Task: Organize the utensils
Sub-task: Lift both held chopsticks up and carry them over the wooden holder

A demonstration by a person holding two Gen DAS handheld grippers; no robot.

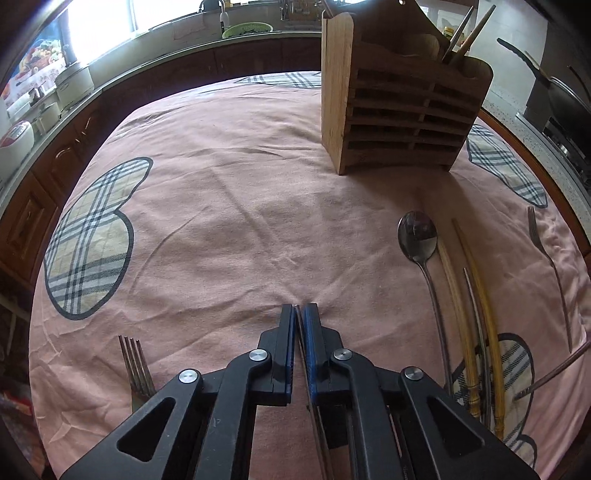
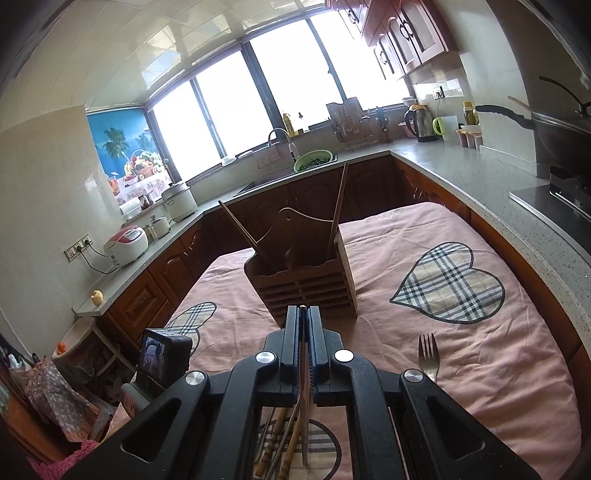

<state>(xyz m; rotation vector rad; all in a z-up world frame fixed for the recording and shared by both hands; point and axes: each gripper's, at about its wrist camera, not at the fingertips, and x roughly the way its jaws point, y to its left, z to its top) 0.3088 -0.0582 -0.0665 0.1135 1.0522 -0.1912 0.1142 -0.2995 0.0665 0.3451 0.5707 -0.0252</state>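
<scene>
A wooden slatted utensil holder (image 1: pixel 399 110) stands on the pink tablecloth at the far right, with chopsticks (image 1: pixel 467 33) sticking out; it also shows in the right wrist view (image 2: pixel 306 284). My left gripper (image 1: pixel 299 310) is shut on a thin metal utensil handle (image 1: pixel 314 398), low over the cloth. My right gripper (image 2: pixel 303 312) is shut on a thin metal utensil (image 2: pixel 304 365), held above the table in front of the holder. A metal spoon (image 1: pixel 419 236), bamboo chopsticks (image 1: pixel 469 306) and a fork (image 1: pixel 546 258) lie to the right of my left gripper.
A fork (image 1: pixel 135 365) lies left of my left gripper, and another fork (image 2: pixel 427 354) lies right of my right gripper. More chopsticks (image 2: pixel 280 435) lie under my right gripper. Kitchen counters (image 2: pixel 461 166) surround the table, with a wok (image 2: pixel 554 136) at the right.
</scene>
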